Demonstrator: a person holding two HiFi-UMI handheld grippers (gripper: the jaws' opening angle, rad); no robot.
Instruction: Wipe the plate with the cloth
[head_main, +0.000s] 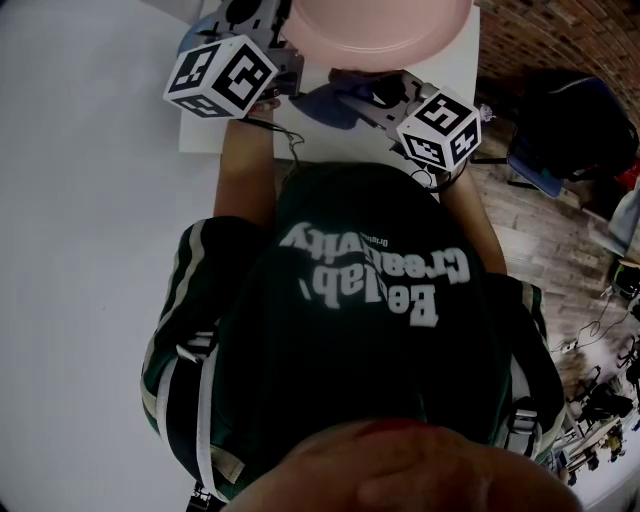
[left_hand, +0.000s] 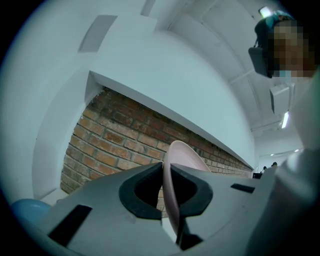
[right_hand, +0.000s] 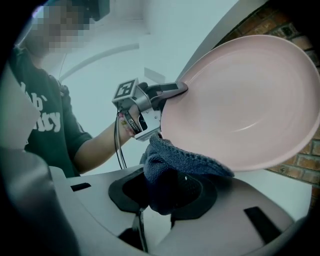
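A white table (head_main: 210, 135) lies in front of the person in the dark printed T-shirt (head_main: 380, 330). Above it, the pink plate (right_hand: 250, 100) is held clear of the tabletop and tilted, with its hollow face towards the right gripper (right_hand: 165, 192). The left gripper (left_hand: 167, 175) has its 2 jaws nearly together, pinching the plate's rim, which stands edge-on between them in front of a brick wall (left_hand: 115, 145). The right gripper's jaws are closed on a bunched blue-grey knitted cloth (right_hand: 175, 165). The cloth's upper fold lies against the plate's lower edge, just beside the left gripper's tips.
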